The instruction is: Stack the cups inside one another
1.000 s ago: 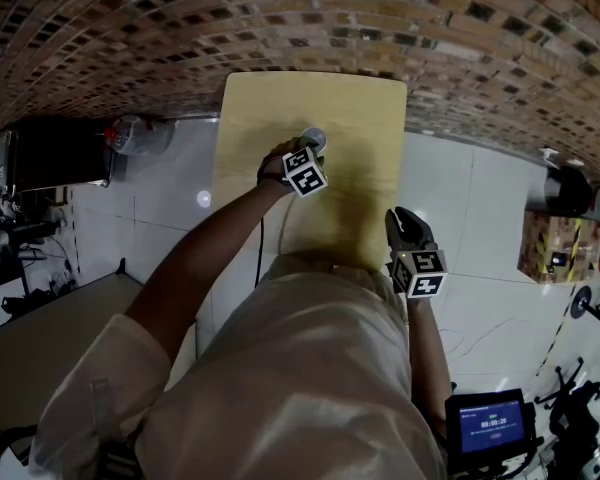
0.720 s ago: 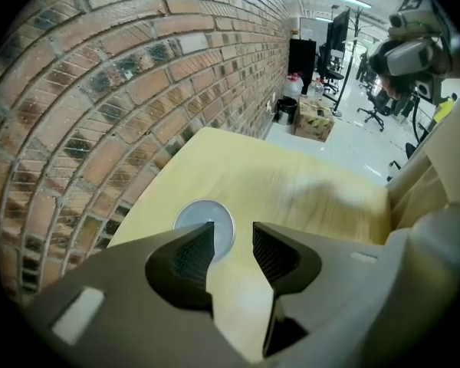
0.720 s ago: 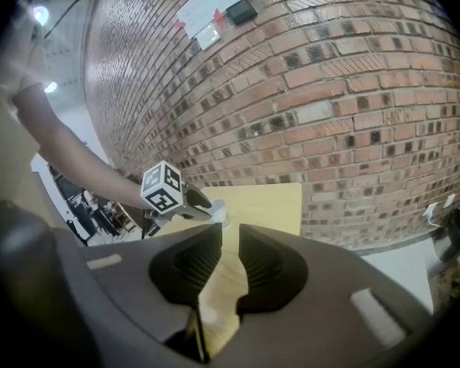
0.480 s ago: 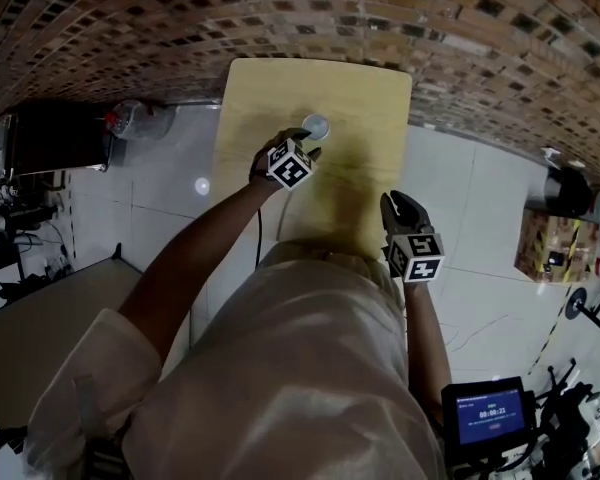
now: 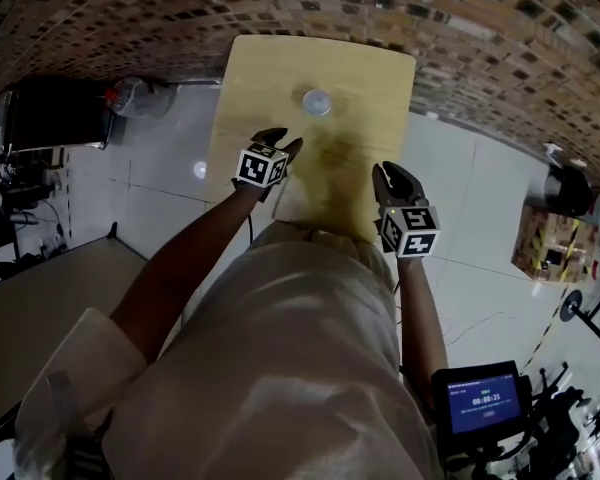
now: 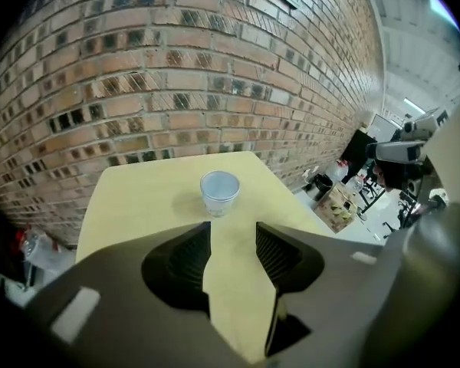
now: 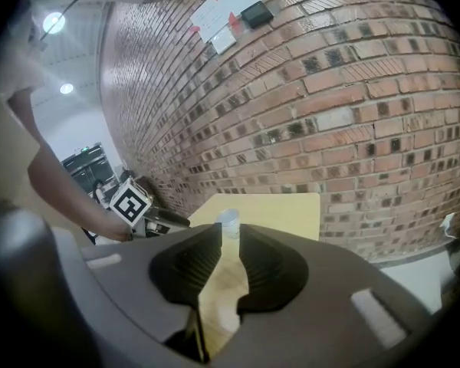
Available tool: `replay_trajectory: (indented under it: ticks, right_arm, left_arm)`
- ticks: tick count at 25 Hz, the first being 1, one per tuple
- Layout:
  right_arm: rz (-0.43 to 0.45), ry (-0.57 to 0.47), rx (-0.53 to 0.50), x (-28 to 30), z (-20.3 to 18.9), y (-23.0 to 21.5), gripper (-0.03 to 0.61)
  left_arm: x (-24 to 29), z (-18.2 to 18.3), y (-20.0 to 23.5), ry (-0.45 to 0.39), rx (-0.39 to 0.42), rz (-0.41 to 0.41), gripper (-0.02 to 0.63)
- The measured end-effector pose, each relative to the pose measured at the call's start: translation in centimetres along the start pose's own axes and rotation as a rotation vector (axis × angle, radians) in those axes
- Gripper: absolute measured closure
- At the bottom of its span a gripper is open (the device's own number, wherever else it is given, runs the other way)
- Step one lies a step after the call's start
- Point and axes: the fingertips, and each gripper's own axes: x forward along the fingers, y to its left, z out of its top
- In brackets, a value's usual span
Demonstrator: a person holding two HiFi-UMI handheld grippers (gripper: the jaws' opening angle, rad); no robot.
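Cup [image 5: 316,101] upright on tabletop [image 5: 372,76], far half, nr brick wall [image 5: 460,28]. L claw [image 5: 286,144] just been opening, now wide, empty, short of cup, apart. R claw [image 5: 385,171] narrow gap, nothing btw jaws, over near tabletop edge.
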Motion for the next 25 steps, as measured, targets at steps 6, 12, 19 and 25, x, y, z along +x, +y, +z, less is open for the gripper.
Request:
replay_trajectory:
  ticks: [6,12,19,25]
  right_arm:
    - [0.032,0.004,-0.023,0.1,-0.2,1.8,0.512]
    - [0.073,0.003,-0.061,0.1,0.0,3.9,0.512]
    - [0.116,0.016,-0.09,-0.4,-0.1,5.7,0.512]
    - [0.14,0.031,-0.087,-0.2,-1.1,7.1,0.512]
  left_arm:
    - [-3.1,0.5,0.3,-0.095,-0.105,0.025,0.41]
    - [-6.4,-1.7,1.6,-0.164,-0.236,0.077,0.412]
    - [-10.7,-3.8,2.4,-0.223,-0.278,0.113,0.415]
    - [-13.6,-7.3,3.6,-0.224,-0.334,0.169,0.493]
